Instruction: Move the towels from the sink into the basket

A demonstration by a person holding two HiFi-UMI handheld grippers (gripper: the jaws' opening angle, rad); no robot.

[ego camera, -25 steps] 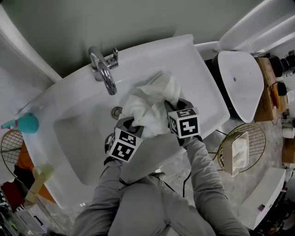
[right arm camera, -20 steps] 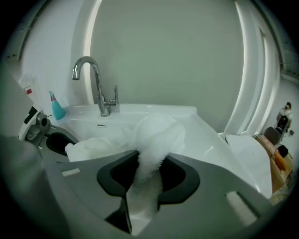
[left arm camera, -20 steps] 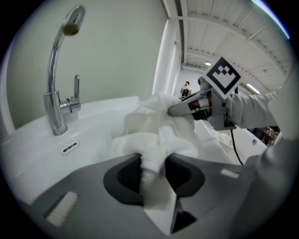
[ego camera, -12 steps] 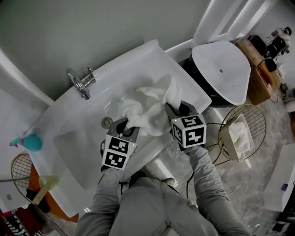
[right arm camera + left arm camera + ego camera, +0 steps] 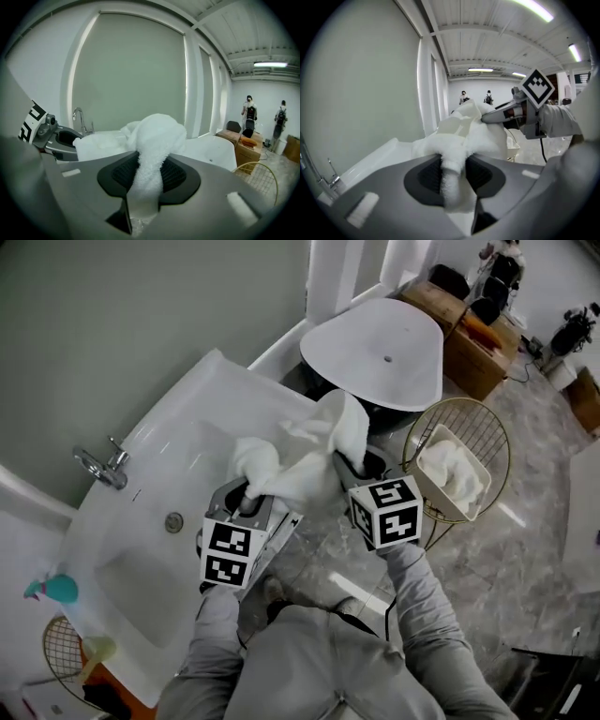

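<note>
Head view: at the lower left of the frame a teal bottle (image 5: 54,589) stands by the corner of the white sink (image 5: 141,559), and the tap (image 5: 101,468) sits on the sink's upper-left rim. The visible part of the basin shows no cloth lying in it.

Toward the middle, the left claw (image 5: 251,495) is raised over the sink's right end, its jaws pinched narrow on a bunched fold of the white towel (image 5: 300,451). The left gripper view shows that fold squeezed between the two dark pads.

The towel hangs in a crumpled heap between the two claws, clear of the basin and over the sink's right edge. Just to its right, the right claw (image 5: 347,465) clamps another twisted fold, and the right gripper view shows the pads pressed tight on it.

Above it, in the upper middle, lies a white oval lid (image 5: 375,352). Right of center, the gold wire basket (image 5: 502,442) stands on the marbled floor (image 5: 525,559), apart from the held towel; inside it lies what looks like a second towel (image 5: 453,470).
</note>
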